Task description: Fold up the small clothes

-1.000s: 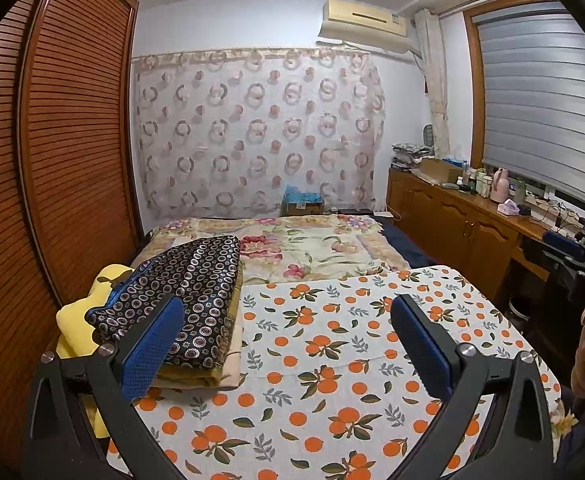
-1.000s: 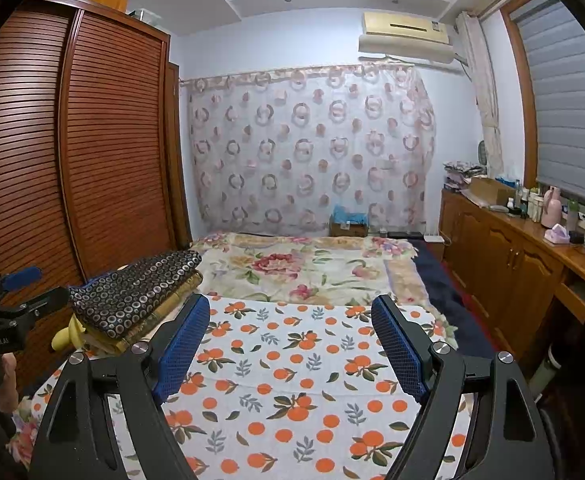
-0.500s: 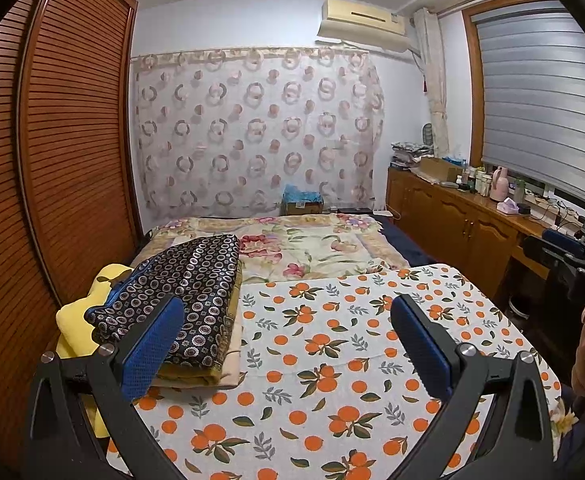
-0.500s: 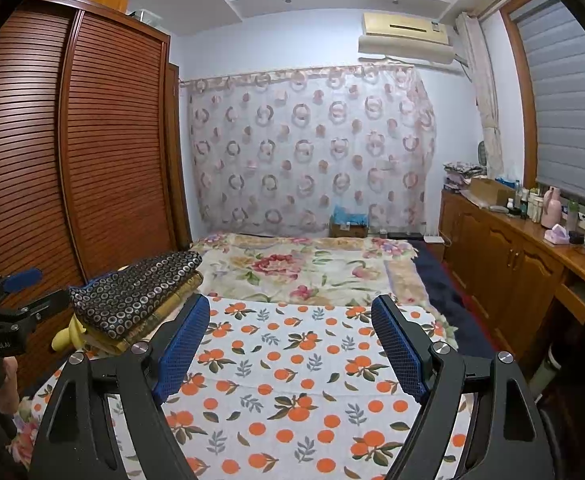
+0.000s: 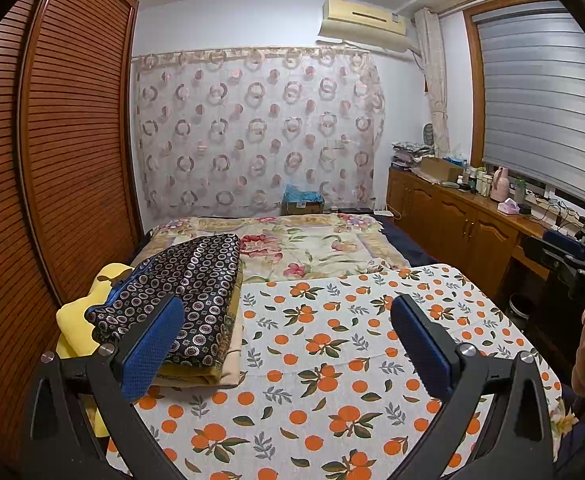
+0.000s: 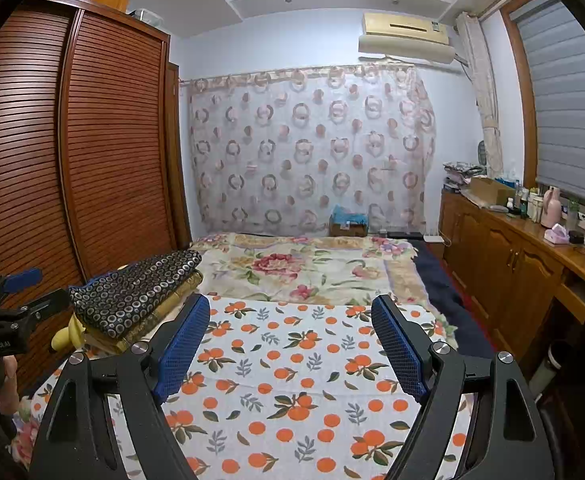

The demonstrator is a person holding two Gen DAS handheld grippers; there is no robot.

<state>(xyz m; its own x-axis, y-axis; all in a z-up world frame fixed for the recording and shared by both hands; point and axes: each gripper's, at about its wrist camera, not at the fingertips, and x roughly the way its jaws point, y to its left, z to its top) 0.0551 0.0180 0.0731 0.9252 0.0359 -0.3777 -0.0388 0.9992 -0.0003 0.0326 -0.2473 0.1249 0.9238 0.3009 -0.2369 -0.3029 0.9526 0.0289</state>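
on the left stands a tall brown wooden wardrobe with slatted doors (image 5: 72, 140), running along the left edge of the bed. at that left edge of the bed a yellow soft cushion (image 5: 74, 320) lies under a stack of folded clothes (image 5: 196, 320): a dark navy garment with small ring-and-dot print (image 5: 188, 276) lies flat on top, over a mustard-gold folded piece and a beige one beneath it. the stack rests partly on the white cloth printed with oranges and leaves (image 5: 332, 360) that covers the near part of the bed, and it sits along that cloth's left edge.

the left gripper (image 5: 288, 332) hovers above the orange-print cloth with its blue-padded jaws spread wide and nothing between them; its left pad overlaps the near end of the stack in the left wrist view, though contact cannot be told. the right gripper (image 6: 288, 338) is likewise held over the cloth, jaws wide apart and holding nothing, well apart from the stack.

beyond the cloth lies a cream floral bedspread (image 6: 312, 264), and behind it a sheer curtain with ring pattern (image 6: 312, 148). along the right wall runs a brown wooden cabinet (image 6: 504, 264) with bottles on top.
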